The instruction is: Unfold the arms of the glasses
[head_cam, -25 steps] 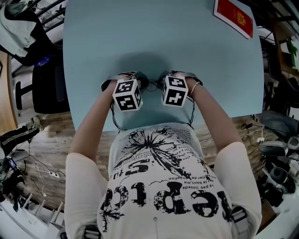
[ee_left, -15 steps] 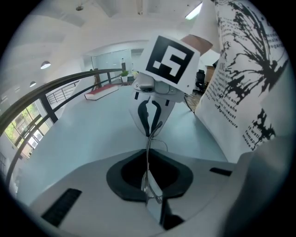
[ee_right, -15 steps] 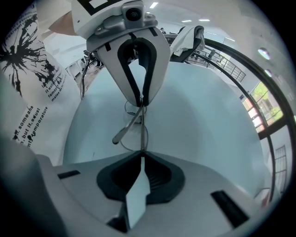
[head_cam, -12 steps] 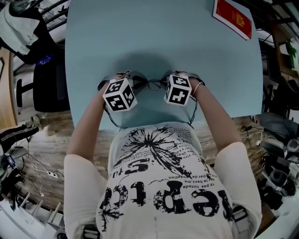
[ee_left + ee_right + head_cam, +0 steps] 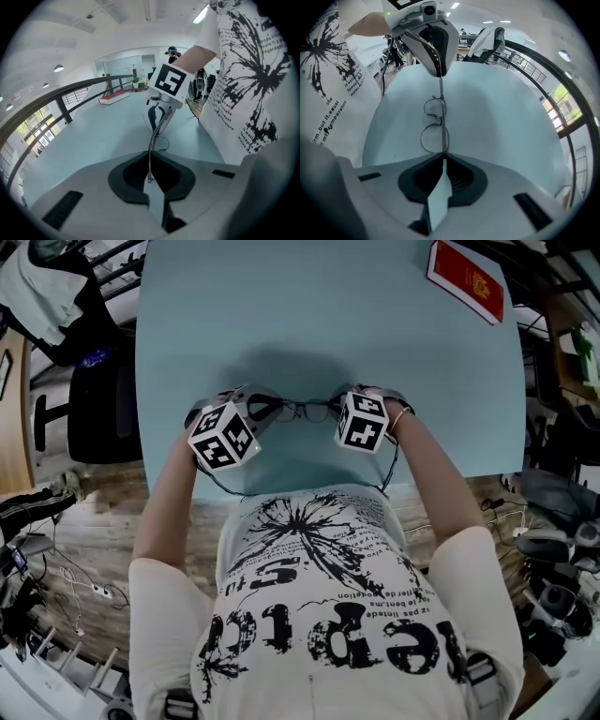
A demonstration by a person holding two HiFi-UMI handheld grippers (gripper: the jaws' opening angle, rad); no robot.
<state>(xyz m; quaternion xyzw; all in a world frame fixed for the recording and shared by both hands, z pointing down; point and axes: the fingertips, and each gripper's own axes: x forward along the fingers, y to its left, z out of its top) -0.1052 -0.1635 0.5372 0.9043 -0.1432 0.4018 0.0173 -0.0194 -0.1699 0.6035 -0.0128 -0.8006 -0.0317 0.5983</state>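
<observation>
Leftward and up is where the left gripper (image 5: 248, 409) has gone, its marker cube (image 5: 223, 435) rolled to a steeper tilt, so more of the glasses (image 5: 305, 411) now shows between the two cubes; the right gripper (image 5: 349, 405) has kept its place. Both hold the glasses over the middle of the table (image 5: 328, 324), close to its near edge; whether the frame touches the surface I cannot tell. Seen from the head, both pairs of jaws are hidden under the cubes and the hands. Its own view shows the left gripper's jaws closed to a slit on the tip of one thin arm of the glasses, which runs straight off to the right gripper. Its view shows the right gripper's jaws pinched almost together on the other end of that same thin bar, with two round rims lying just beside the bar. Dark, fine wire makes up the frame, and the lenses are clear. Matte pale blue covers the table, which has rounded corners, and its far edge is cut off. A flat red book (image 5: 467, 279) with a gold mark lies at the far right corner.
</observation>
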